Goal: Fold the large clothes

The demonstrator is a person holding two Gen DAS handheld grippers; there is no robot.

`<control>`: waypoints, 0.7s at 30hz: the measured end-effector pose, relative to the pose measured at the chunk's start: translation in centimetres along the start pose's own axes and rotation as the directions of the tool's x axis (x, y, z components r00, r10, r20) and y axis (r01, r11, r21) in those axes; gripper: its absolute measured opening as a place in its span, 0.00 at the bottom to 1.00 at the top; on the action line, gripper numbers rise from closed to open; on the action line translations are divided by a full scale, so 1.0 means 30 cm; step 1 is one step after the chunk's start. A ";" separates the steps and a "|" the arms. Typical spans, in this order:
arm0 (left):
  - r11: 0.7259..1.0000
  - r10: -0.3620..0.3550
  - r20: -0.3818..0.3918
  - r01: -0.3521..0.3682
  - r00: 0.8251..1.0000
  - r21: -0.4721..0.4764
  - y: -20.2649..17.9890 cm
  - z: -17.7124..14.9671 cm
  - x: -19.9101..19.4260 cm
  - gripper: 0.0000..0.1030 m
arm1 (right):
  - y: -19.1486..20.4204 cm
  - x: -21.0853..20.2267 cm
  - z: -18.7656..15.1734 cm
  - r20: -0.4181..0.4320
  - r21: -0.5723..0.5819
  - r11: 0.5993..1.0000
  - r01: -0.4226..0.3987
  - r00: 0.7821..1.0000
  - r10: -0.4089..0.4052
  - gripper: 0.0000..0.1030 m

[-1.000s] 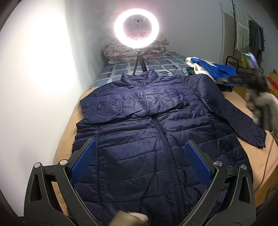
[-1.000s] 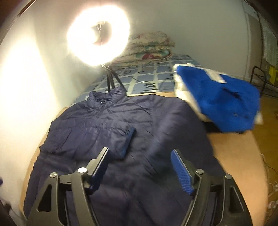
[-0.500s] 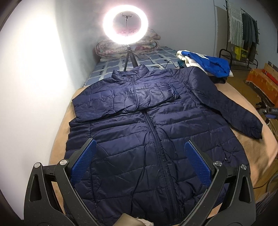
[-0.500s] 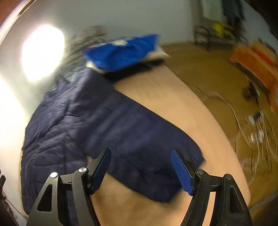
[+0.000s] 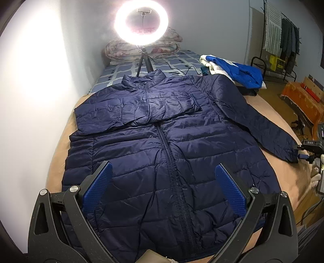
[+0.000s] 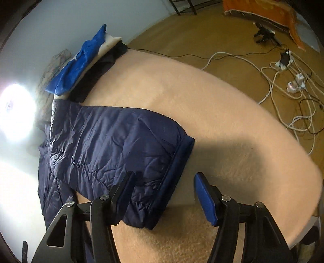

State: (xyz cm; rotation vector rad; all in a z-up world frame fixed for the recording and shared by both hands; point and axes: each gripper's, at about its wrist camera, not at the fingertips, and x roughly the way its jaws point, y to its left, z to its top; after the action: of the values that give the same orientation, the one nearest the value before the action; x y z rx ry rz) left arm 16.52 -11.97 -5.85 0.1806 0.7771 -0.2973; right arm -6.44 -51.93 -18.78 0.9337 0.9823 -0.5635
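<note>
A navy puffer jacket lies front up and zipped on a tan blanket. One sleeve is folded across the chest. The other sleeve stretches out to the right. My left gripper hovers open above the hem, with nothing between its fingers. At the outstretched sleeve's cuff my right gripper points steeply down. Its jaws are closing around the cuff, and the blue pad still stands off the fabric. In the left wrist view the right gripper shows at the sleeve's end.
A lit ring light on a tripod stands behind the collar, before folded quilts. A blue and white clothes pile lies at the bed's far right. White cables and an orange cloth are on the floor.
My right gripper swung from above the jacket's chest out to the right sleeve's cuff, rolling and dropping lower, and its jaws narrowed. The left gripper barely moved.
</note>
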 end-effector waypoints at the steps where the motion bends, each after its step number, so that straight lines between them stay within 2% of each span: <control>1: 1.000 0.000 -0.001 0.000 1.000 0.004 -0.003 0.000 0.002 1.00 | 0.006 0.007 -0.001 0.004 -0.014 1.000 0.011 1.000 -0.011 0.61; 2: 1.000 -0.001 -0.001 0.001 1.000 0.008 -0.007 0.000 0.004 1.00 | 0.021 0.014 0.000 0.007 -0.034 0.999 0.026 1.000 -0.025 0.60; 3: 1.000 -0.002 -0.001 0.002 1.000 0.010 -0.009 -0.001 0.005 1.00 | 0.042 0.022 0.001 0.012 -0.069 0.996 0.053 0.999 -0.052 0.53; 4: 1.000 -0.002 -0.002 0.002 1.000 0.012 -0.009 0.000 0.006 1.00 | 0.063 0.029 0.002 0.013 -0.099 0.993 0.071 0.997 -0.070 0.39; 5: 1.000 -0.001 -0.001 0.001 1.000 0.010 -0.008 0.001 0.007 1.00 | 0.076 0.035 0.006 0.010 -0.118 0.990 0.078 0.997 -0.077 0.33; 7: 1.000 0.001 -0.001 -0.001 1.000 0.003 -0.007 0.001 0.006 1.00 | 0.114 0.037 0.007 0.021 -0.156 0.983 0.098 0.995 -0.096 0.14; 9: 1.000 0.003 0.000 -0.003 1.000 -0.015 0.005 0.003 0.004 1.00 | 0.161 0.015 -0.001 0.062 -0.201 0.971 0.130 0.991 -0.120 0.10; 11: 0.999 0.002 0.004 -0.002 1.000 -0.034 0.028 0.008 0.000 1.00 | 0.225 -0.020 -0.012 0.107 -0.243 0.961 0.135 0.988 -0.112 0.09; 16: 0.997 0.027 0.012 -0.026 1.000 -0.068 0.085 0.013 -0.010 1.00 | 0.426 -0.136 -0.047 0.200 -0.356 0.932 0.070 0.980 0.003 0.07; 21: 0.993 0.057 0.018 -0.054 0.998 -0.107 0.150 0.012 -0.022 1.00 | 0.656 -0.203 -0.130 0.178 -0.486 0.872 -0.066 0.969 0.173 0.07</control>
State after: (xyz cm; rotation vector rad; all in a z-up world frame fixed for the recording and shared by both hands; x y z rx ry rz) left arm 17.80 -7.70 -4.89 0.0984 0.7638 -0.2044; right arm 4.00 -38.63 -6.38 0.4730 0.8059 -0.2856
